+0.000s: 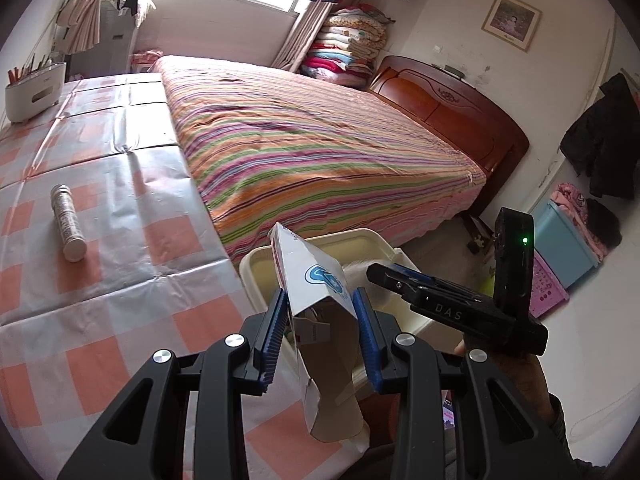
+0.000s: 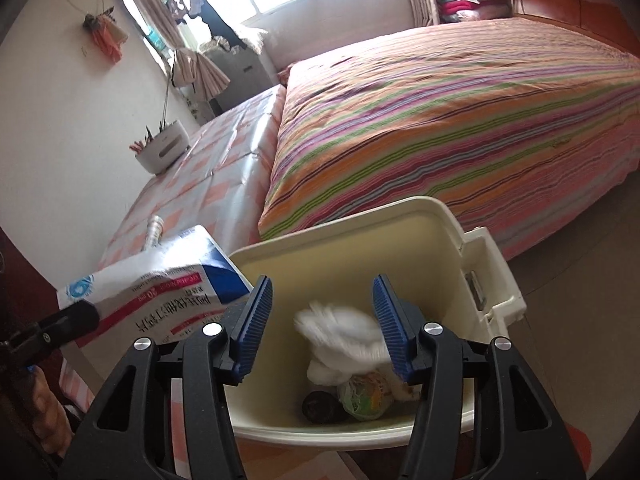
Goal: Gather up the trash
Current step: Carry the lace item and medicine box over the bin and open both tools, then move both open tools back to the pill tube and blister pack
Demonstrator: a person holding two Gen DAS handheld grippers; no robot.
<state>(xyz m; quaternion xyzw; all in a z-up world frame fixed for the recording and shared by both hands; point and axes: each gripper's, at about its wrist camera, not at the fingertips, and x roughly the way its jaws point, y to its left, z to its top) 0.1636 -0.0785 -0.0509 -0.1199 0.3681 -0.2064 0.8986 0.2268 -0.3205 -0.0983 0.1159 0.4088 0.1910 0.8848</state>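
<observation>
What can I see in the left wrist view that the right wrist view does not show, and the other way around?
Only the left wrist view shows the left gripper with its jaws shut on the open end of the carton, the framed picture on the wall and the blue box.

Only the right wrist view shows inside the bin: a white tissue wad between the open jaws of the right gripper, and a green wrapper below.

Both show the carton, bin, striped bed, tube and checked tablecloth.

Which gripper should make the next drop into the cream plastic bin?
Left. The left gripper grips the white cardboard box beside the cream plastic bin; the right gripper is open, empty.
</observation>
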